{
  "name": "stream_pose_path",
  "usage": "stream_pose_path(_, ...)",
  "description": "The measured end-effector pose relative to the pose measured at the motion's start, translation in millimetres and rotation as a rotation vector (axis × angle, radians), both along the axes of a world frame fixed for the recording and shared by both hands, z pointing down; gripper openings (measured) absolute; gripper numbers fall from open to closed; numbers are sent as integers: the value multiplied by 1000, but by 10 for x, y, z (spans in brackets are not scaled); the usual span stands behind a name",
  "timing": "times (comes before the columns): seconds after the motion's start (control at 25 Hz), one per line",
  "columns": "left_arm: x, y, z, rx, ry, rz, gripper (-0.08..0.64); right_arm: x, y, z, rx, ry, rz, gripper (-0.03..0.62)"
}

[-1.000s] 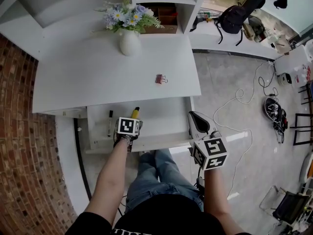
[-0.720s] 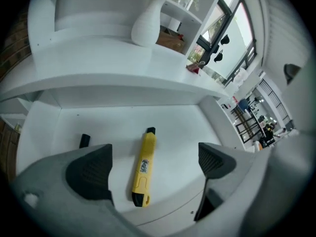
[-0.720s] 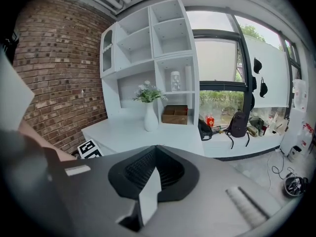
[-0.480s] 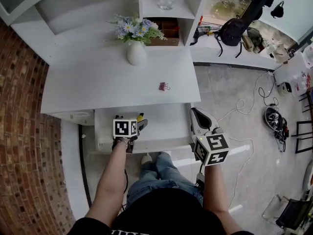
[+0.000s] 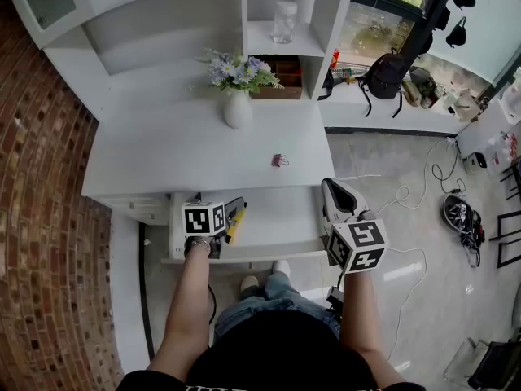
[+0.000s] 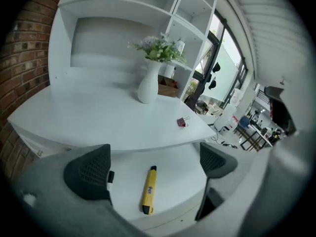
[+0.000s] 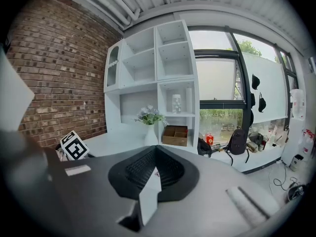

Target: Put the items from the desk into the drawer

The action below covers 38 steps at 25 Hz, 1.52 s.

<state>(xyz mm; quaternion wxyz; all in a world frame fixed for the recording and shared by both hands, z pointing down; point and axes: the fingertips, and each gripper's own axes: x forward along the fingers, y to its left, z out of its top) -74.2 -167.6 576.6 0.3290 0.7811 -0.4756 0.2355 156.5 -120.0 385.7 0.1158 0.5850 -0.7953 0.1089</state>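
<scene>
A yellow utility knife (image 5: pixel 237 222) (image 6: pixel 149 189) lies loose on the floor of the open white drawer (image 5: pixel 281 218) (image 6: pixel 182 181). My left gripper (image 5: pixel 216 205) (image 6: pixel 153 166) hangs above it; its jaws have just been opening and now stand wide with nothing between the pads. A black marker (image 6: pixel 111 177) lies in the drawer at the left, partly behind a pad. A small red binder clip (image 5: pixel 279 160) (image 6: pixel 183 122) rests on the white desk (image 5: pixel 163 149). My right gripper (image 5: pixel 330 187) (image 7: pixel 154 169) is at the drawer's right corner, pads pressed together, empty.
A white vase of flowers (image 5: pixel 238 108) (image 6: pixel 148 85) stands at the back of the desk under white shelving with a glass jar (image 5: pixel 284 21). A brick wall (image 5: pixel 49 218) runs along the left. A brown box (image 5: pixel 281 81) sits in a cubby. Cables lie on the floor to the right.
The knife was between the left jaws; now it lies free in the drawer. The left gripper has opened and risen. The right gripper has risen a little.
</scene>
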Motion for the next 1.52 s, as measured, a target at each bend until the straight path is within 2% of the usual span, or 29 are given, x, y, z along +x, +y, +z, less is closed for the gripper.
stream_pose_path(0.28,-225,-96,-677,175,33,-29,574,-32,56,-231,51,0,41,9)
stream_pose_path(0.48,-395,-154,-1317,351,69,-7,574,-114,128,-373,80,4,68,9)
stream_pose_path(0.68,-621,-132,-1914,525,96,-24,574,-222,251,-454,109,18,87,9)
stream_pose_path(0.88,-612,7,-2391,737,102,22,572,-278,355,-471,117,18,89,9)
stream_pose_path(0.96,-583,39,-2451,764,99,34,572,-281,367,-489,123,17,91,9)
stream_pose_path(1.24,-465,-20,-2473,775,88,30,572,-180,271,-465,134,11,88,9)
stream_pose_path(1.52,-73,-160,-2479,782,62,8,571,195,77,-472,139,8,65,9)
